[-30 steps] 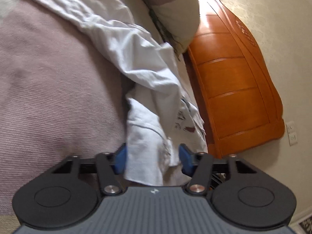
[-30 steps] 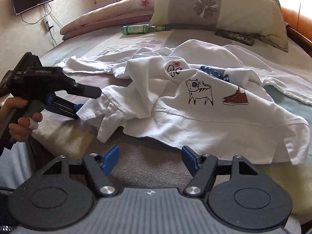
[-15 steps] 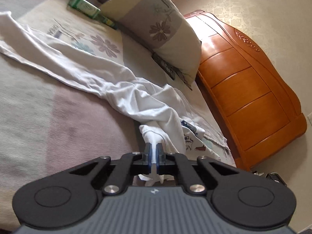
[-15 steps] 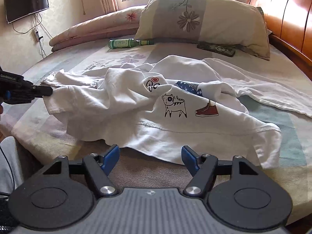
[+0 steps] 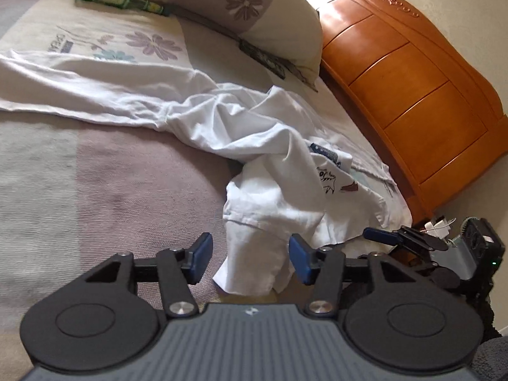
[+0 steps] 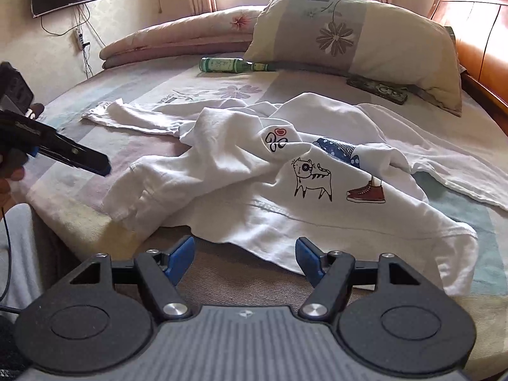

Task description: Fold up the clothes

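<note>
While white shirt [image 6: 285, 174] sprawls on striped bedspread [image 5: 95, 174], both grippers [image 5: 250, 257] [image 6: 244, 260] released; wooden headboard [image 5: 412, 79] behind.

The left gripper [image 5: 250, 255] has its two blue-padded fingers [image 5: 200, 252] spread wide apart, gripping nothing. Seen from the right wrist camera, it reaches in from the left edge as a black tool angled slightly downward, with part of the person's hand [image 6: 9, 171] behind it at the frame edge. The right gripper [image 6: 246, 258] is likewise spread wide, its blue pads [image 6: 181, 255] well apart and closed on nothing. In the left wrist view it appears low at the right, pointing leftward.
</note>
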`<state>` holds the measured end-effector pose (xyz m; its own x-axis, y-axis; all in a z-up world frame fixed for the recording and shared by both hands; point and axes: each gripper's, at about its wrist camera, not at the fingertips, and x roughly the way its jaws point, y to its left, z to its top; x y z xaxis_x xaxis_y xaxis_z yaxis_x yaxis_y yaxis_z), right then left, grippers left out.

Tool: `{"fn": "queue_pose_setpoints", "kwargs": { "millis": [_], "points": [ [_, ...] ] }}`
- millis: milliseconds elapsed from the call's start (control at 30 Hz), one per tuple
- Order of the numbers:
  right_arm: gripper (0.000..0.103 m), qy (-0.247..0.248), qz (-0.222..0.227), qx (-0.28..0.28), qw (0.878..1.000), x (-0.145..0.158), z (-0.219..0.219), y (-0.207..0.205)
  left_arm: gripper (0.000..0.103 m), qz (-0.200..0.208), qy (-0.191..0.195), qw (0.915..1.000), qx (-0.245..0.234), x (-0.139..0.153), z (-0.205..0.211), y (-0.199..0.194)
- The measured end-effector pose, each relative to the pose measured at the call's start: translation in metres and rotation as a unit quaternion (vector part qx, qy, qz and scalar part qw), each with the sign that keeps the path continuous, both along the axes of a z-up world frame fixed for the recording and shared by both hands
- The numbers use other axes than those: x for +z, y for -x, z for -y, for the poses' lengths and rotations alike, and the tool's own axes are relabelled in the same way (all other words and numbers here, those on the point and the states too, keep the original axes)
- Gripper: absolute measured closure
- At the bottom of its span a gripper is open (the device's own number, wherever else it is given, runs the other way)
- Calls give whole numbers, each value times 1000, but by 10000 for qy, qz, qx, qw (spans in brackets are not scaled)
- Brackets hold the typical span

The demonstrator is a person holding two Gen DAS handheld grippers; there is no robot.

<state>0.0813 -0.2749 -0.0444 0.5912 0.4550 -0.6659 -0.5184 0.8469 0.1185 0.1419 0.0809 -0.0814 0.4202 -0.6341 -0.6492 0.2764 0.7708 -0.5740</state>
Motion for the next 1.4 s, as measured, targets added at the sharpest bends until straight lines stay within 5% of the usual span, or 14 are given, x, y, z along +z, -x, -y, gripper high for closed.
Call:
{"fn": "queue_pose_setpoints", "kwargs": {
  "millis": [100,200,467,567,733,933,1033,1133,1400],
  "points": [
    [28,-8,-32,-125,9999,0,5,3,55,-44,101,9999,41,-5,0,-4],
    [28,28,-59,-269,9996,-1,13,4,97,98,144,9997,158,7,-7,2],
    [28,-17,11,-322,9995,3,19,2,99,476,257,9974,471,37,-25,20],
    [28,-8,16,-226,9997,2,14,-2,99,443,-75,9964,718,48,-49,33],
    [28,94,84,-17,9999,3,3,-5,82,186,-1023,9878,1163,50,-77,35],
    [28,205,178,1,9996,8,2,-4,62,616,-1055,9890,834,70,-63,28],
    [28,257,184,-85,9995,11,8,-8,61,778,-1158,9887,544,77,-43,17],
    [28,250,172,-224,9993,14,18,-13,49,785,-1042,9906,420,78,-30,2],
    [28,36,129,-472,9988,22,39,-30,40,391,-495,9963,585,63,-22,-49]
  ]
}}
